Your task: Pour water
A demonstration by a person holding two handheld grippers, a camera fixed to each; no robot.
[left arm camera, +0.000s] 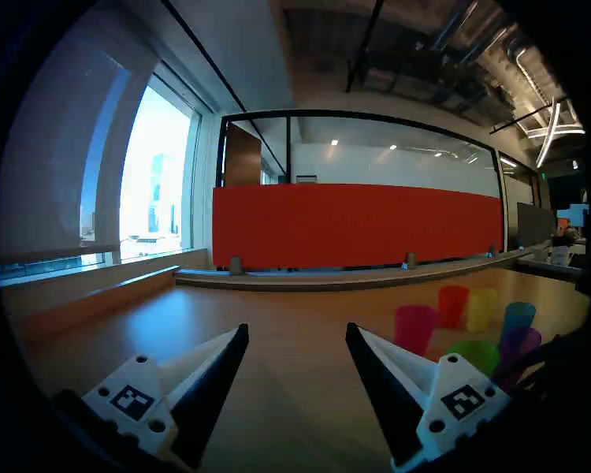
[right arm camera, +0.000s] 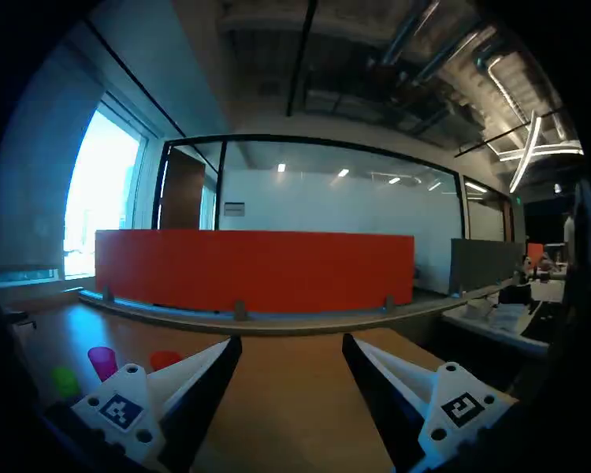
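Left claw (left arm camera: 295,339) and right claw (right arm camera: 290,351) both gape wide, gripping nothing. Coloured plastic cups (left arm camera: 481,308) cluster on the wooden worktop (left arm camera: 295,307) right of the left claw, contents unclear. Red partition (left arm camera: 358,225) behind.

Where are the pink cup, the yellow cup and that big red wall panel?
Pink cup (left arm camera: 414,327): left gripper view, its side.
Yellow cup (left arm camera: 481,310): left gripper view, its side.
Red wall panel (left arm camera: 358,225): left gripper view, centre of face.
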